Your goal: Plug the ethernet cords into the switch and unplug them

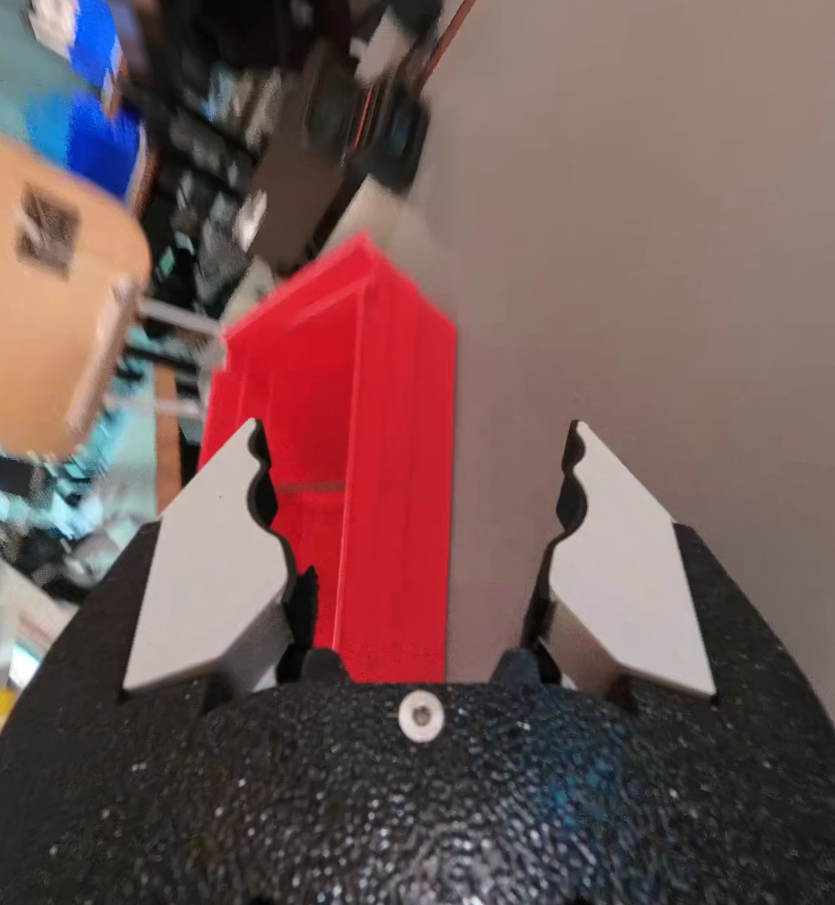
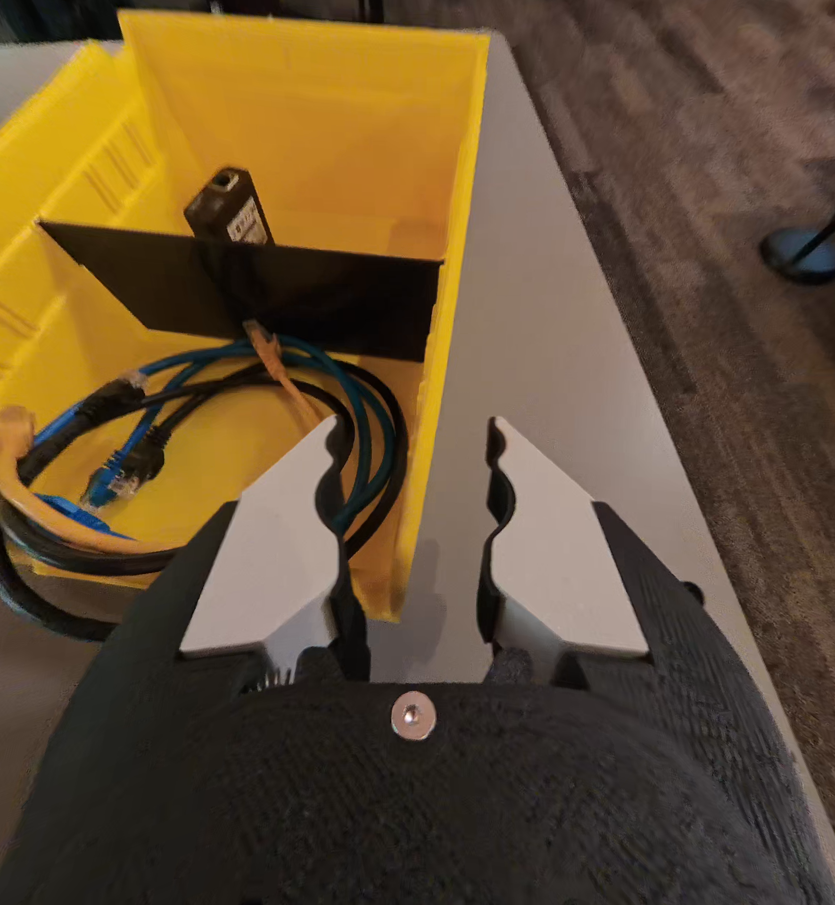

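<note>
Inside the yellow plastic bin (image 2: 307, 122), nearer than its black divider (image 2: 268, 298), I see coiled blue, black and orange ethernet cords (image 2: 278, 392); a dark box-shaped switch (image 2: 229, 208) stands behind the divider. My right claw (image 2: 413, 423) is released, empty, beside the bin above the white table (image 2: 542, 392). My left claw (image 1: 415, 426) is released before a red plastic bin (image 1: 337, 392).

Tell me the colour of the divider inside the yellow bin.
Black flat divider panel; right wrist view shows it best.

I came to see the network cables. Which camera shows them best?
The right wrist view: the ethernet cords, blue, black and orange, lie coiled in the yellow bin before its black divider. The left wrist view shows none, only a red bin.
</note>
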Motion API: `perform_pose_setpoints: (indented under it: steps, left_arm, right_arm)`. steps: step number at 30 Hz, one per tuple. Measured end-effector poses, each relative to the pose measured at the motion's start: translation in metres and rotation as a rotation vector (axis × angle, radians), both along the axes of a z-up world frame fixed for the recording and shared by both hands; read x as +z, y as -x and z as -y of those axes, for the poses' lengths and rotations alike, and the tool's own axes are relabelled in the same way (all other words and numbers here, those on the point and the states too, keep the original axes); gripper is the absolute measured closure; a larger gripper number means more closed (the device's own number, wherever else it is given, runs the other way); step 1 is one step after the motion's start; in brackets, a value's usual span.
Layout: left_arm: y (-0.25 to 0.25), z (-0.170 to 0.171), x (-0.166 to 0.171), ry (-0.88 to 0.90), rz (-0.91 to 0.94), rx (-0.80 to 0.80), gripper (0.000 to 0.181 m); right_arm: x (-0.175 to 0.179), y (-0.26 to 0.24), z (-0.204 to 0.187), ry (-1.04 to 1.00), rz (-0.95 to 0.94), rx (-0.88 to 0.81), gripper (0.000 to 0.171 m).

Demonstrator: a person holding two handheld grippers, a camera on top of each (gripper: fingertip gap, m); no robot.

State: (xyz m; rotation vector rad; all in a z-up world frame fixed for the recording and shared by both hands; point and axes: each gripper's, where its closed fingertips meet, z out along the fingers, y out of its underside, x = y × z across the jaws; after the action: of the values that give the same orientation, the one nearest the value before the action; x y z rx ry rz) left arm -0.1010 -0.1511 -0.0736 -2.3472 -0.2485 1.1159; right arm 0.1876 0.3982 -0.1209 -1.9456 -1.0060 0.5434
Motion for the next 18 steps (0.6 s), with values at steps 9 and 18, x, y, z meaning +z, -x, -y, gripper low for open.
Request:
perform_pose_setpoints:
  steps: [9,18]
  left_arm:
    - [0.024,0.118,-0.054,-0.098,0.441,0.26,0.113]
    - [0.004,0.112,-0.074,-0.128,0.528,0.128,0.18]
  right_arm:
    - [0.0,0.005,-0.005,-0.033,-0.033,-0.003,0.167]
    - [0.001,0.017,0.011,-0.04,-0.027,0.073,0.167]
